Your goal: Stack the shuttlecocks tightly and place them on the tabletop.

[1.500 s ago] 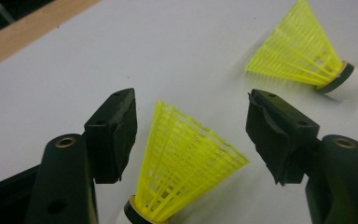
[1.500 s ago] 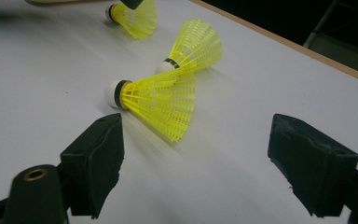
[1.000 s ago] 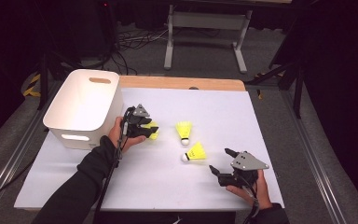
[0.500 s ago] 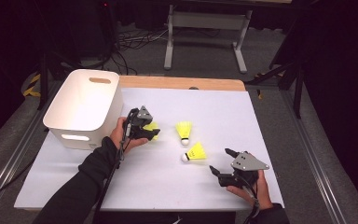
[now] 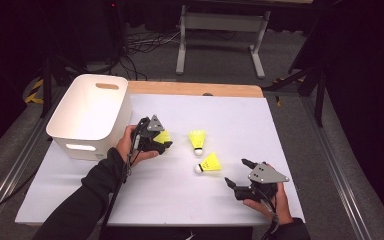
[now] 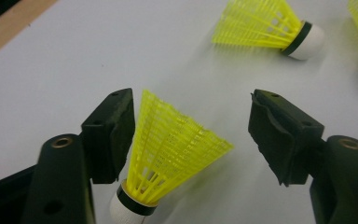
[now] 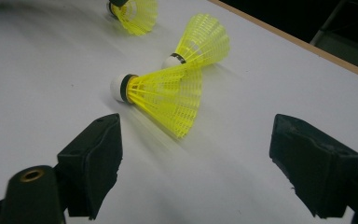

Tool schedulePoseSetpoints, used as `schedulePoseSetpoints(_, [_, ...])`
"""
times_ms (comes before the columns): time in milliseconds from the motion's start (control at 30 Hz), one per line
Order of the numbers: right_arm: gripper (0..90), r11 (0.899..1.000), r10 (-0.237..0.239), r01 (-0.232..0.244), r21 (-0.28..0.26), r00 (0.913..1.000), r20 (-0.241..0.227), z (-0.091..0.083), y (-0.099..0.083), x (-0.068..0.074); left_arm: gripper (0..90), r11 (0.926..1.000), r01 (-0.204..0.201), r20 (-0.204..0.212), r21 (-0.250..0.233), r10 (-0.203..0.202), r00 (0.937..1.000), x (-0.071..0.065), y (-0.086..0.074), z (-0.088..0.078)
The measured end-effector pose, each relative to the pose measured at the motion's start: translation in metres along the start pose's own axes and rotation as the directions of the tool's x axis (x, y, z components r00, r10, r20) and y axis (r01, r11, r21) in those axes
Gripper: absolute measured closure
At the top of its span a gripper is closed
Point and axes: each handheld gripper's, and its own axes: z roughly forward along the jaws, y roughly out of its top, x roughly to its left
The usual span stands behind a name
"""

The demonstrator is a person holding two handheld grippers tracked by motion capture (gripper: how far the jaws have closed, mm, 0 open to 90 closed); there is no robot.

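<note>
Left gripper (image 6: 191, 135) jaws have just been opening; the shuttlecock (image 6: 168, 154) is leaning on one pad, clear of the other, so it's being released onto the table (image 5: 180, 200), not into the white bin (image 5: 87, 112) behind it. Right gripper (image 7: 196, 163) is waiting wide open, second shuttlecock (image 7: 161, 95) just ahead.

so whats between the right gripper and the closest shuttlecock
Nothing: in the right gripper view, bare white table lies between the open right gripper and the nearest shuttlecock. The high view shows the same gap.
</note>
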Motion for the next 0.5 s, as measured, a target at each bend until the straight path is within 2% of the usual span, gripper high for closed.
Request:
schedulePoseSetpoints(67, [18.3, 1.000, 0.001, -0.001, -0.005, 1.0000, 0.002, -0.001, 0.000, 0.000, 30.0, 0.9989, -0.028, 0.000, -0.038, 0.028, 0.9996, -0.005, 0.000, -0.008])
schedulePoseSetpoints(133, [18.3, 1.000, 0.003, -0.003, -0.008, 1.0000, 0.006, -0.001, 0.000, -0.001, 25.8, 0.9952, -0.068, -0.024, -0.070, 0.067, 0.9975, -0.011, 0.000, -0.017])
schedulePoseSetpoints(300, [18.3, 1.000, 0.006, -0.006, -0.009, 1.0000, 0.004, -0.001, 0.001, -0.001, 22.8, 0.9770, -0.135, -0.048, -0.165, 0.129, 0.9905, -0.023, -0.004, -0.042])
schedulePoseSetpoints(333, [18.3, 1.000, 0.006, -0.006, -0.009, 1.0000, 0.004, -0.001, 0.001, -0.001, 22.7, 0.9770, -0.135, -0.048, -0.165, 0.129, 0.9905, -0.023, -0.004, -0.042])
schedulePoseSetpoints(367, [18.3, 1.000, 0.004, -0.004, -0.008, 1.0000, 0.005, -0.001, 0.001, 0.000, 22.0, 0.9665, -0.161, -0.064, -0.200, 0.151, 0.9865, -0.028, -0.008, -0.051])
schedulePoseSetpoints(400, [18.3, 1.000, 0.007, -0.007, -0.009, 1.0000, 0.004, -0.001, 0.001, 0.000, 21.4, 0.9607, -0.170, -0.060, -0.219, 0.161, 0.9851, -0.030, -0.010, -0.056])
schedulePoseSetpoints(500, [18.6, 1.000, 0.009, -0.009, -0.008, 1.0000, 0.002, -0.001, 0.001, 0.000, 20.9, 0.9445, -0.211, -0.085, -0.252, 0.195, 0.9771, -0.038, -0.018, -0.070])
